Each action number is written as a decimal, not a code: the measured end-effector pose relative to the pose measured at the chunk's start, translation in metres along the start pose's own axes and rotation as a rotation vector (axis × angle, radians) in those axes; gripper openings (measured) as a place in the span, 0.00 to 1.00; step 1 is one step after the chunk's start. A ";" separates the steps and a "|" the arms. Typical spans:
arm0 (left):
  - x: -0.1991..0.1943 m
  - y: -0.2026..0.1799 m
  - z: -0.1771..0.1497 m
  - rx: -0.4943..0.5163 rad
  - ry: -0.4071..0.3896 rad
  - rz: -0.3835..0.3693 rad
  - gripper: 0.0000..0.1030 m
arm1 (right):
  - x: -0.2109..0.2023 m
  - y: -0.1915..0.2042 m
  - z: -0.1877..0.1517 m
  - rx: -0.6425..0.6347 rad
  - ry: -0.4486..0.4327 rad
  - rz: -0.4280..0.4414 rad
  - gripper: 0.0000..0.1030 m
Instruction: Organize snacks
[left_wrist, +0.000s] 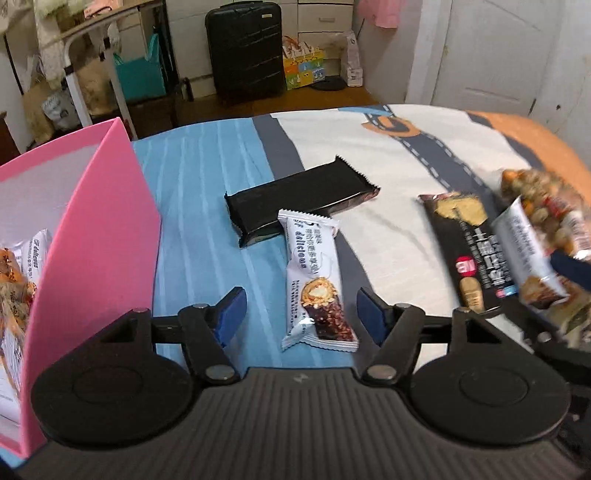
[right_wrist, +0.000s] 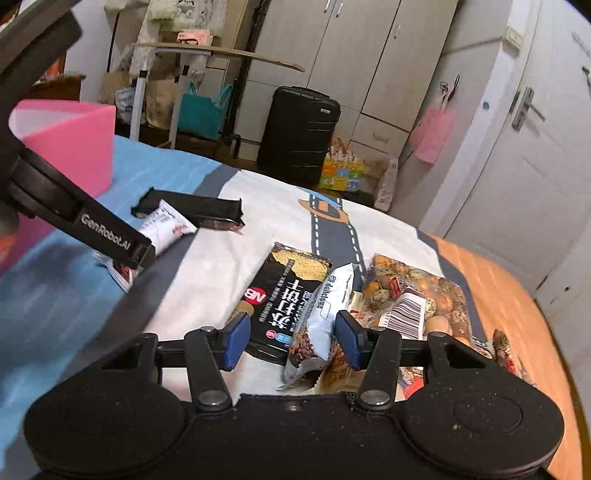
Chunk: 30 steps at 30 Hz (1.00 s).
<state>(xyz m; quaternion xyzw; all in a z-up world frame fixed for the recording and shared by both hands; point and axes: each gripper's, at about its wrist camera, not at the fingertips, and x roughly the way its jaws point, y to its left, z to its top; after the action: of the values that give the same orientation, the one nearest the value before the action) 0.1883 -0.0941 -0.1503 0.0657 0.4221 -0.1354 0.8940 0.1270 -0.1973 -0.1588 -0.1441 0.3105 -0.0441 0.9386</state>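
Snacks are straddled by both grippers on the bed.
White bar lies between the unclenched left gripper; the right gripper, also unclenched, could nip the black packet alongside its wrapper.

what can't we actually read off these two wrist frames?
- Pink box contents: left wrist view, near wall and frame edge hide most of it.
- Right-hand snack pile: left wrist view, motion-blurred, cut by the edge.
- White bar by the left gripper: right wrist view, that gripper's body covers most of it.
- Right gripper contact with the white-blue packet: fingers flank it, touch unclear.
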 end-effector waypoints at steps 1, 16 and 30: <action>0.003 0.001 -0.001 -0.005 0.000 0.007 0.63 | 0.000 0.000 -0.001 -0.002 0.000 -0.013 0.53; 0.009 0.010 -0.001 -0.040 0.028 -0.038 0.32 | -0.004 -0.008 0.008 0.110 0.043 -0.021 0.27; -0.029 -0.005 -0.013 0.028 0.104 -0.051 0.31 | -0.034 0.000 0.006 0.275 0.078 0.176 0.27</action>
<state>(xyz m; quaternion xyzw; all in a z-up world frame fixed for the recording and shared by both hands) 0.1600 -0.0906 -0.1359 0.0743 0.4677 -0.1605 0.8660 0.1029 -0.1904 -0.1349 0.0154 0.3492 -0.0096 0.9369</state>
